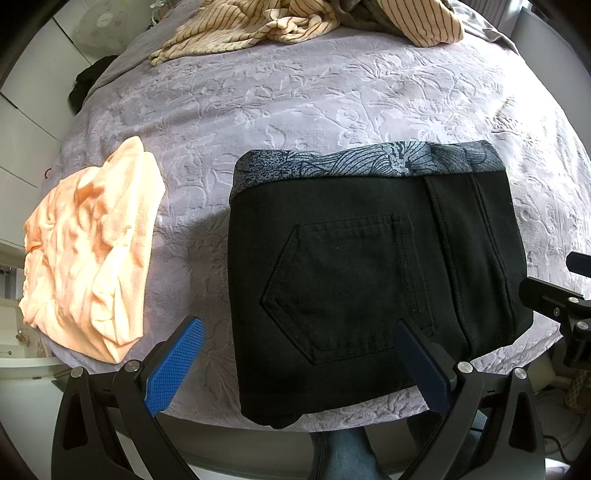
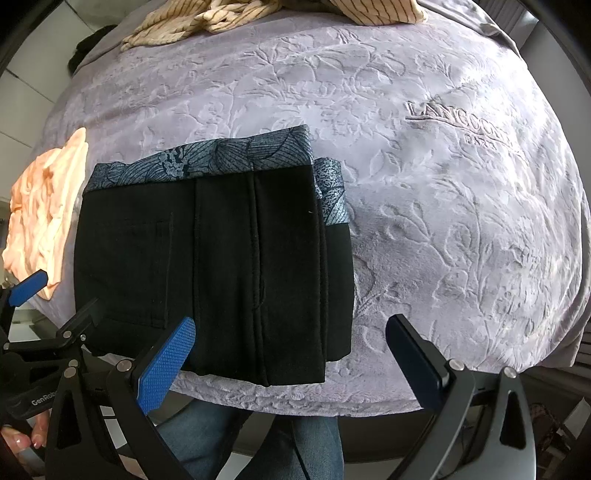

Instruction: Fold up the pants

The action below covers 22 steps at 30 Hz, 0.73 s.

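1. While both tools hang at the bottom of their frames, the left gripper (image 1: 299,354) has its blue pads wide apart and holds nothing; the right gripper (image 2: 291,354) is likewise spread and empty, both just short of the cloth.
2. Just beyond them, the black pants (image 1: 369,277) lie in a compact folded rectangle near the front edge of the lilac bedspread (image 1: 295,103), back pocket up, patterned grey waistband at the far side.
3. Judging from that, the folding looks essentially done; in the right wrist view a lower layer sticks out along the right side, so squaring up or moving the bundle may be all that is left.
4. At centre left lies a peach garment (image 1: 92,251), apart from the pants.
5. Farthest off, at the top edge, a striped garment (image 1: 258,26) lies crumpled, well clear; nothing blocks the pants.
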{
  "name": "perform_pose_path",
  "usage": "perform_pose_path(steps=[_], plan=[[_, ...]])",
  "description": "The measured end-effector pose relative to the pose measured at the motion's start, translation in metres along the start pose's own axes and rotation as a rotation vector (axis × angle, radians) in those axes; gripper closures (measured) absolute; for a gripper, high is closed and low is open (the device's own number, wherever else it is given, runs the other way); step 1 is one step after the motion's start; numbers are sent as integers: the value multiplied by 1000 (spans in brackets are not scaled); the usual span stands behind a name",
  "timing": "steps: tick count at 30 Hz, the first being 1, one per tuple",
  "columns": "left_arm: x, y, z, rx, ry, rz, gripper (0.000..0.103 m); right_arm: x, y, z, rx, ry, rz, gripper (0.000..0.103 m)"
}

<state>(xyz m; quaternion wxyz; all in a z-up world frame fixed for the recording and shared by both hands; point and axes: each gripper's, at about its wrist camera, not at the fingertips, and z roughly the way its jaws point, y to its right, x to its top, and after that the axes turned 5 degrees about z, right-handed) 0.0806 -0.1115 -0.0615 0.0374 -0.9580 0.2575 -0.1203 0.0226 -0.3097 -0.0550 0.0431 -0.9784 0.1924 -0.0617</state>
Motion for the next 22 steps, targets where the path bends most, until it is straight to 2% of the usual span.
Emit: perform_pose_path(steps=[16, 22], plan=[[2, -1, 1, 9, 6, 7, 0, 4, 1, 2, -2, -8, -5, 0], [2, -2, 0, -12, 27, -1, 0, 5, 0, 3, -5, -11, -9, 0]])
